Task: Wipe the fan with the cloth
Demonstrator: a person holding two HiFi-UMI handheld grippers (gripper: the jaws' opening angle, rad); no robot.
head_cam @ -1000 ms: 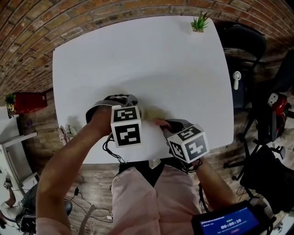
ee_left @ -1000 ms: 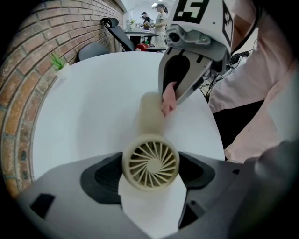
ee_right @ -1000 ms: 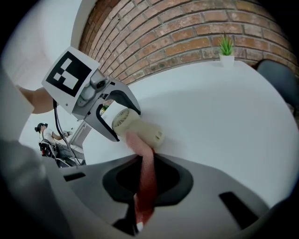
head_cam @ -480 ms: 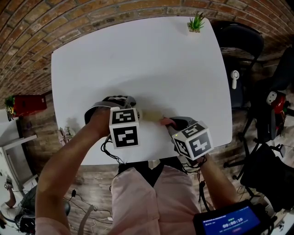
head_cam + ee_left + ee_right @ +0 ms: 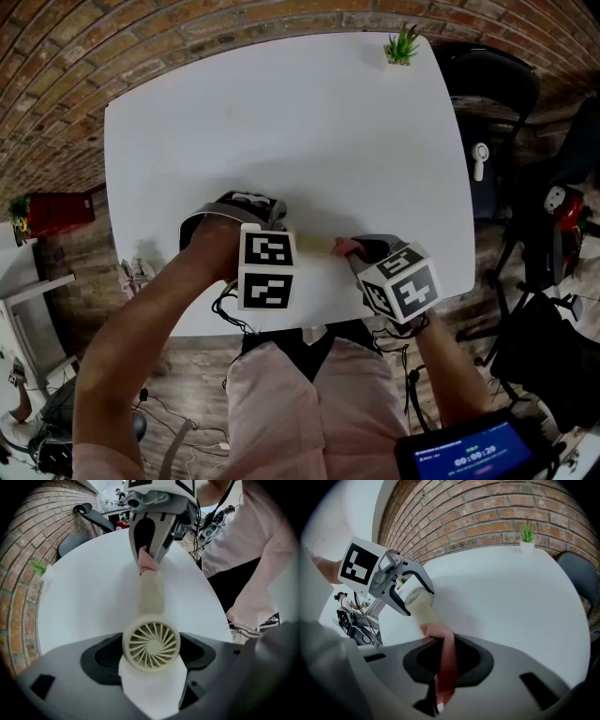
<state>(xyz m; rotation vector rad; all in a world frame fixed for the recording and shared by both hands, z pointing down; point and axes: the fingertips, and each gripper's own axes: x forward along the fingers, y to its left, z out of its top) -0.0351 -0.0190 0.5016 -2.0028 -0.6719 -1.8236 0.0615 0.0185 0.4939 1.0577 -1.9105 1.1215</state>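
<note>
Left gripper view: left gripper's (image 5: 151,654) jaws clasp the cream, round-grilled fan (image 5: 151,641); right gripper (image 5: 447,660) pinches pink cloth (image 5: 438,632).

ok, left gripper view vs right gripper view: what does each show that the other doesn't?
Left gripper view only: the fan head-on, its round grille between the jaws of the left gripper, plus the person's pink shirt.
Right gripper view only: the cloth running down between the jaws of the right gripper, and the left gripper's marker cube.
Both: the fan's cream handle with the cloth against it, the white table, the potted plant.
</note>
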